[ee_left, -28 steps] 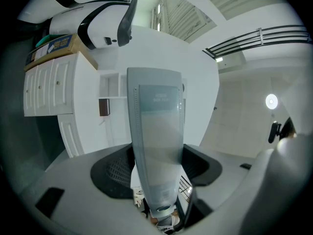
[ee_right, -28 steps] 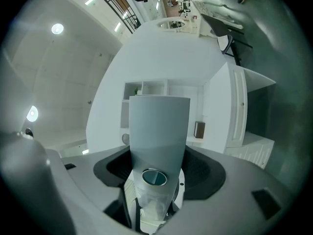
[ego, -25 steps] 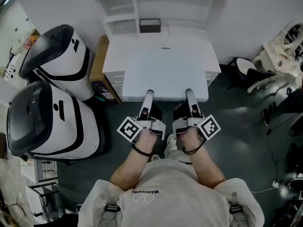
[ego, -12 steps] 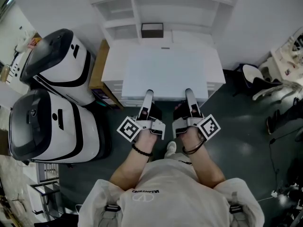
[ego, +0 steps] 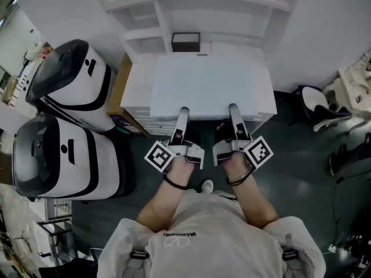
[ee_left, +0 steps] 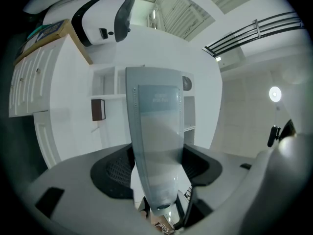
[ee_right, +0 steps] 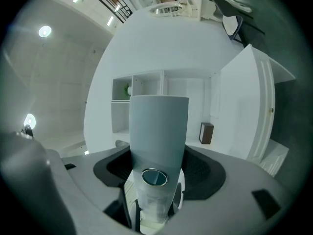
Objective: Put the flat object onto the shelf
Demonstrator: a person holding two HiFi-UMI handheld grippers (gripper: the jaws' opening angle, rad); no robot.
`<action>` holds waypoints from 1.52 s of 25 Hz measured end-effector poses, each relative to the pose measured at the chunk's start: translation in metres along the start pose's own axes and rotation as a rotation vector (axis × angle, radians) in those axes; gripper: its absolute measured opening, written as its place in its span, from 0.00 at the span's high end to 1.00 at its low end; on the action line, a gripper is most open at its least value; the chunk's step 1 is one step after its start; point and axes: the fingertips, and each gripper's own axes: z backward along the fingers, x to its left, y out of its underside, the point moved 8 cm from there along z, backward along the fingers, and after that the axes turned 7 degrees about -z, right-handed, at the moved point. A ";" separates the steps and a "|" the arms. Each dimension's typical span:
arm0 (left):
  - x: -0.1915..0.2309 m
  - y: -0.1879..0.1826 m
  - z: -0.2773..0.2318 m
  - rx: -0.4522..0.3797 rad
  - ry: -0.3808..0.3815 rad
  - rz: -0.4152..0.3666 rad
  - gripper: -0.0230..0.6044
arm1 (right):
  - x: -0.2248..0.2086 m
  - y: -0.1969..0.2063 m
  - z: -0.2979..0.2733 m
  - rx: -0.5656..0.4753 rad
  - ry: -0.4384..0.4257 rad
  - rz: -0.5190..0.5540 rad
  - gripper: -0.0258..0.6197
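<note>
The flat object (ego: 204, 86) is a wide pale white panel, held level by its near edge in front of the person. My left gripper (ego: 183, 116) is shut on that edge at the left, my right gripper (ego: 233, 112) at the right. In the left gripper view the panel (ee_left: 155, 126) runs edge-on between the jaws of the left gripper (ee_left: 155, 166). The right gripper view shows the panel (ee_right: 158, 126) the same way in the right gripper (ee_right: 157, 169). The white shelf (ego: 197, 13) stands straight ahead against the wall, its compartments open.
A small dark brown box (ego: 185, 41) sits on a low shelf board. A white drawer cabinet (ego: 138, 100) lies under the panel. Two large white-and-black machines (ego: 69, 77) (ego: 58, 155) stand at the left, beside a wooden crate (ego: 120, 83). A chair (ego: 317, 100) stands at the right.
The person has stepped forward with the panel: the shelf, cabinet and brown box have come nearer. Both grippers keep the same hold on the panel's near edge.
</note>
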 end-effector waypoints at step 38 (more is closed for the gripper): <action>0.074 -0.104 -0.215 0.071 0.075 0.018 0.50 | -0.018 -0.025 -0.227 -0.072 -0.057 0.035 0.49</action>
